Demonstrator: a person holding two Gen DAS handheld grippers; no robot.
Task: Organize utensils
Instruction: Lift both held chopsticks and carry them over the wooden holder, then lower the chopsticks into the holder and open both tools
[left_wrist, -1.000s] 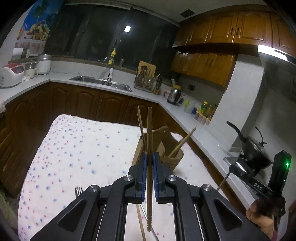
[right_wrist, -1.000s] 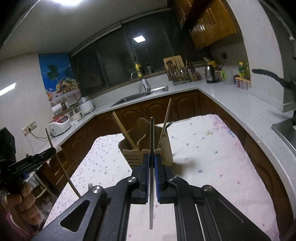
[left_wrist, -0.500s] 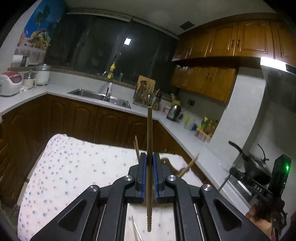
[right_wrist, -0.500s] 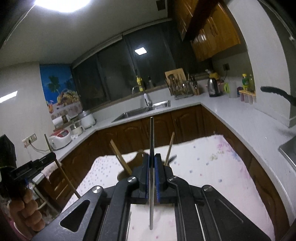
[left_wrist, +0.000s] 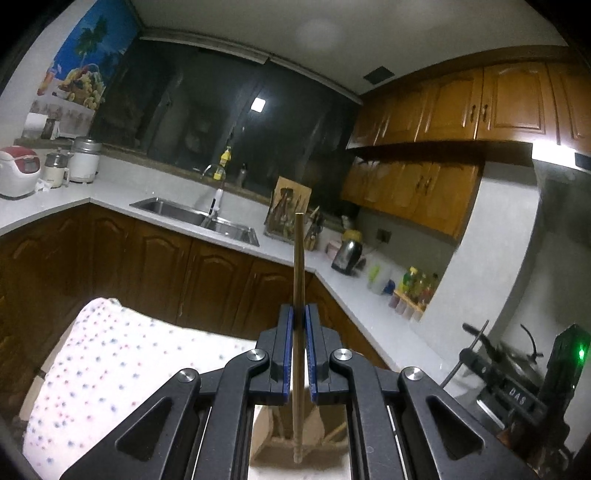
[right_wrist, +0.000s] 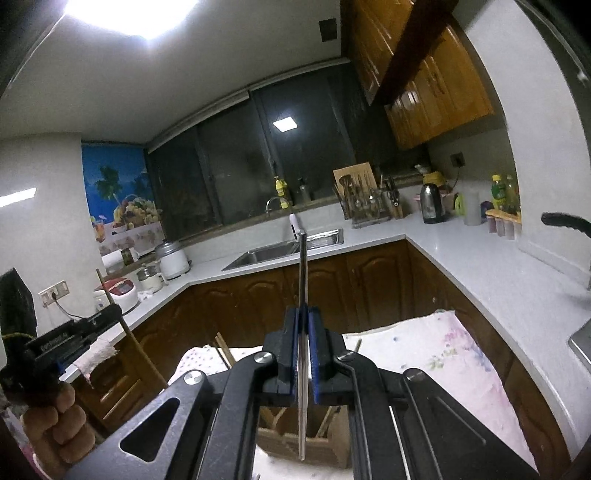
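My left gripper (left_wrist: 298, 314) is shut on a wooden chopstick (left_wrist: 298, 266) that stands upright; its lower tip hangs over the wooden utensil holder (left_wrist: 280, 435). My right gripper (right_wrist: 303, 317) is shut on a metal chopstick (right_wrist: 303, 266), also upright, with its lower end above the same holder (right_wrist: 288, 439), which has wooden chopsticks (right_wrist: 223, 349) leaning in it. Each gripper also shows at the edge of the other's view: the left one (right_wrist: 74, 334) at the left, the right one (left_wrist: 517, 391) at the right.
The holder stands on a table with a dotted white cloth (left_wrist: 110, 362). Dark wooden cabinets and a white counter with a sink (left_wrist: 195, 218) run behind. A kettle (right_wrist: 431, 203), bottles and a pan handle (right_wrist: 565, 221) are on the right counter.
Both grippers have tilted upward and moved closer over the holder, which has dropped to the bottom of both views. Both still hold their chopsticks.
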